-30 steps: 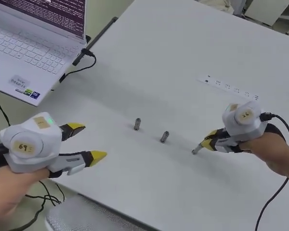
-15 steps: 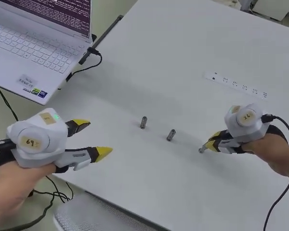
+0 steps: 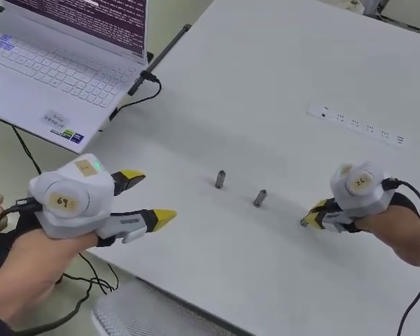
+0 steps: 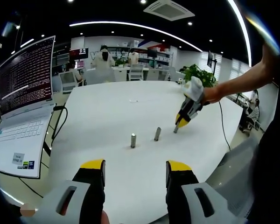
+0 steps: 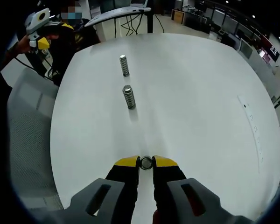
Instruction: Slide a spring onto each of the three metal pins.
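While my right hand-held gripper (image 5: 146, 164) pinches a small round spring (image 5: 146, 162) between almost-closed tips at the lower middle of its view, my left hand-held gripper (image 3: 151, 197) hangs wide open and empty at the head view's lower left. A sprung pin (image 3: 220, 179) and a second sprung pin (image 3: 260, 198) stand mid-frame on the white tabletop (image 3: 266, 84), with a laptop (image 3: 63, 70) at upper left.

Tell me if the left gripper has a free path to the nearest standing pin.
Probably yes: the left gripper is open, and only bare table lies between it and the pin.
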`<state>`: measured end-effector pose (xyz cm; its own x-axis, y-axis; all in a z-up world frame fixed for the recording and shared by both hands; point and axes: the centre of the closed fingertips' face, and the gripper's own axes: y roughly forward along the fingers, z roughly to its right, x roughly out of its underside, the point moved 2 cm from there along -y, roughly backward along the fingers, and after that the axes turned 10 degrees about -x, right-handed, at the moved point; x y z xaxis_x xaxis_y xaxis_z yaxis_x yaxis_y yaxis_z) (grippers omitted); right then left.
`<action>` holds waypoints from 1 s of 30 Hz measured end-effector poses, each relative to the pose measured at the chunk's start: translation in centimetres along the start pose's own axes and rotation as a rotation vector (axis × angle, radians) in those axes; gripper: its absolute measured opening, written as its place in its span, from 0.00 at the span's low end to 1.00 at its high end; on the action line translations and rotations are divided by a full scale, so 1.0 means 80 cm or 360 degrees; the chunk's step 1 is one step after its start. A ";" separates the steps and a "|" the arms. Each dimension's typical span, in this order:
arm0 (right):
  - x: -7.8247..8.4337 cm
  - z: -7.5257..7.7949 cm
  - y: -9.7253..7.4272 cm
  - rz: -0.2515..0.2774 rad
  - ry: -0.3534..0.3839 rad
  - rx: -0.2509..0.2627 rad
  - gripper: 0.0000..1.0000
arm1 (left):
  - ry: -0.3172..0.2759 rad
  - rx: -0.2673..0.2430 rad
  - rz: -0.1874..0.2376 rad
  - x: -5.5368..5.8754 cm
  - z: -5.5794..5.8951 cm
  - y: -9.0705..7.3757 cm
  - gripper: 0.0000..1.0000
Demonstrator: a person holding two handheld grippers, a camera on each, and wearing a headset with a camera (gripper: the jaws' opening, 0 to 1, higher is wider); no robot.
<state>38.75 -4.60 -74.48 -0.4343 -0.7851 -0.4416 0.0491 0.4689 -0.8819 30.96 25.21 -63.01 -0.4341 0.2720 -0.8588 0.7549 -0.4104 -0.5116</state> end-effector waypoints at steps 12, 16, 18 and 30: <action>-0.002 0.004 0.002 0.0020 0.0030 0.0026 0.11 | 0.0000 -0.0003 0.0014 -0.005 -0.001 -0.002 0.47; -0.005 0.005 -0.002 0.0045 0.0034 0.0042 0.14 | -0.0008 -0.0003 0.0026 -0.006 -0.002 -0.004 0.48; -0.005 0.005 -0.004 0.0055 0.0039 0.0048 0.16 | -0.0007 0.0002 0.0027 -0.006 -0.001 -0.004 0.48; -0.003 -0.003 -0.020 0.0135 0.0089 0.0102 0.23 | -0.0004 0.0037 0.0043 -0.009 -0.002 0.003 0.48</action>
<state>38.51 -5.07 -72.94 -0.4754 -0.7192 -0.5067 0.1442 0.5044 -0.8513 31.53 25.05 -62.55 -0.4151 0.2584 -0.8723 0.7548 -0.4375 -0.4887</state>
